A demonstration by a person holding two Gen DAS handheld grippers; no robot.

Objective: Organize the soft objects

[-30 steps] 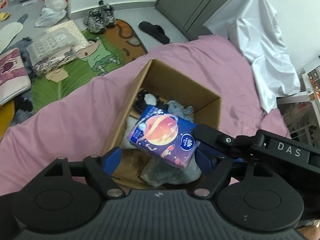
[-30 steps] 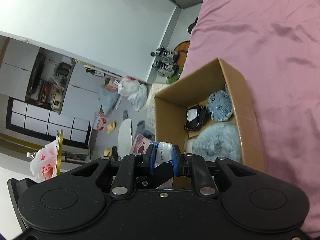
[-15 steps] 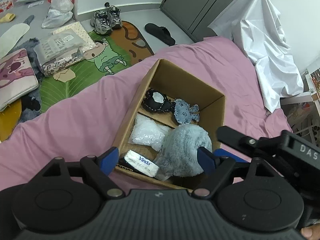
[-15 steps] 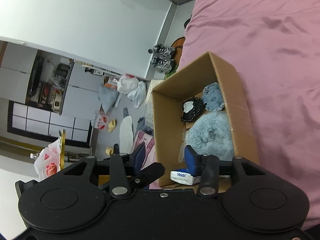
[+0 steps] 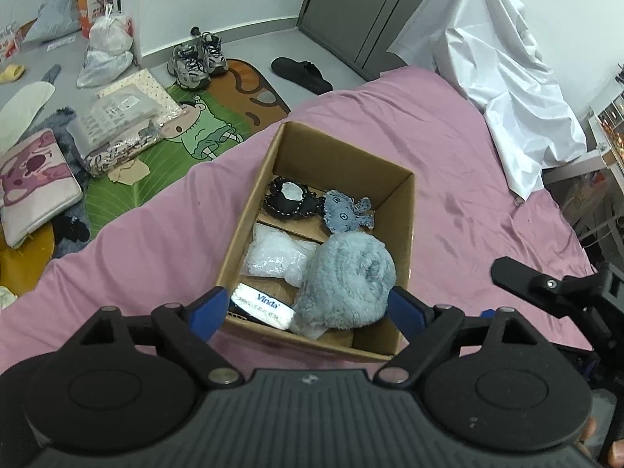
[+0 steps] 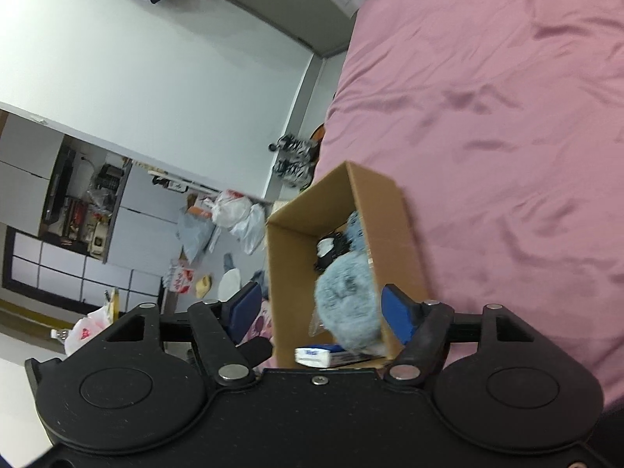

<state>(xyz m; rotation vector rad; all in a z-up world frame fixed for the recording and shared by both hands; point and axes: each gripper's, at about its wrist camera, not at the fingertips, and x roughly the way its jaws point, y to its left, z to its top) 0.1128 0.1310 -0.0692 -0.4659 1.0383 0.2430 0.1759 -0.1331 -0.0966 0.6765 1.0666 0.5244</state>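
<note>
Showing white bag [image 5: 279, 255] only left view; box [image 5: 401, 234] both.

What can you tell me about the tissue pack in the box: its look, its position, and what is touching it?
The tissue pack is a flat, soft packet in a glossy wrapper, white along the visible side with blue "Vinda" lettering. It lies on its side inside the cardboard box, in the corner nearest the cameras, against the near wall. The fluffy grey-blue plush rests beside it and seems to touch one end. A clear plastic bag lies just behind it. No gripper holds it.
</note>
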